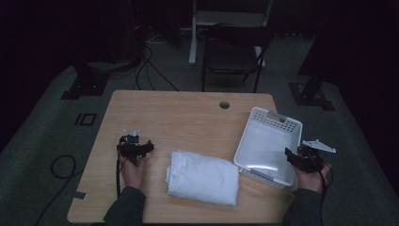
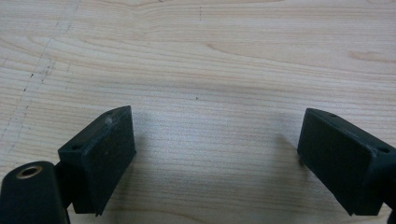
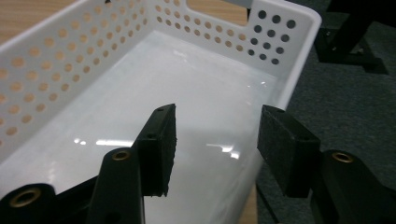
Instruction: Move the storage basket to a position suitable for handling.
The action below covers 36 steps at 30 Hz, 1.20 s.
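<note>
cloth [image 1: 203, 177]: white, folded into a soft rectangular pad with layered edges; lies flat near the front edge of the counter [image 1: 179, 113], about midway along it, between both grippers and touched by neither.

basket [image 1: 268, 145]: white rigid plastic, rectangular, perforated walls with round holes, handle cutout at the far end, glossy bare floor; sits by the right edge, its near corner just beside the cloth.

right gripper [image 3: 215, 144]: at the basket's near right corner, fingers parted and holding nothing, one finger [image 3: 161, 144] over the basket floor, the other outside the wall, so they straddle the rim.

left gripper [image 1: 136, 148]: near the left edge, well apart from the cloth, fingers wide open over bare wood grain, holding nothing.

risks, judged: a pinch on one layer only would let the folds fall open; the light basket could slide off the right edge if nudged.
</note>
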Each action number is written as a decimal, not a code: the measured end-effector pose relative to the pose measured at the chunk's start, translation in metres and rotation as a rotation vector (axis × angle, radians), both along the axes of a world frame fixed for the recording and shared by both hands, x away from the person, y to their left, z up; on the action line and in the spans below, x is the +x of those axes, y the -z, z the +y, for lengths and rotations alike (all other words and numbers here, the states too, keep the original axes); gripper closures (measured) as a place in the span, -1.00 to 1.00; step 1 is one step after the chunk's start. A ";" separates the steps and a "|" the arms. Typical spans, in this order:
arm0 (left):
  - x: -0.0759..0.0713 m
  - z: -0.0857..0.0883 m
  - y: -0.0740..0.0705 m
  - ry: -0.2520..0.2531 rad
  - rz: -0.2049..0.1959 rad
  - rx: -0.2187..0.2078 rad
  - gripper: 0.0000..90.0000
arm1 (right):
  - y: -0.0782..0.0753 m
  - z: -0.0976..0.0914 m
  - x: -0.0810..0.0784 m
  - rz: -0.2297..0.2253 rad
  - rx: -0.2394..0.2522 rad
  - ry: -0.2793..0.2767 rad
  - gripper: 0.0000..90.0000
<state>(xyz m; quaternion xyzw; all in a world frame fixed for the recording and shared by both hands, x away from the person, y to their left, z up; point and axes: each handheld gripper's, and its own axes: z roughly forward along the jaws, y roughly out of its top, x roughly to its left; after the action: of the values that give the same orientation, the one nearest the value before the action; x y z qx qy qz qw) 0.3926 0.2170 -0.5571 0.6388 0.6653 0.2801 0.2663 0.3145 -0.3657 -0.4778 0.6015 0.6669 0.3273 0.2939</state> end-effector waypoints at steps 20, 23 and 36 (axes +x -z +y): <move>0.000 0.000 0.000 0.002 0.000 0.001 -0.76 | 0.017 -0.007 -0.004 0.094 -0.018 0.053 0.55; -0.001 0.000 0.000 0.006 0.000 0.000 -0.76 | 0.018 -0.008 -0.001 0.087 -0.010 0.057 0.58; -0.001 -0.001 0.000 0.009 -0.001 0.000 -0.76 | 0.019 -0.008 0.031 0.068 0.000 0.004 0.65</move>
<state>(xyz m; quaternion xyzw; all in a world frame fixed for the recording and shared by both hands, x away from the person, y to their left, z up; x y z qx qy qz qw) 0.3920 0.2162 -0.5572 0.6416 0.6622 0.2793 0.2681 0.3455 -0.3737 -0.4963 0.6136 0.6752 0.3060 0.2719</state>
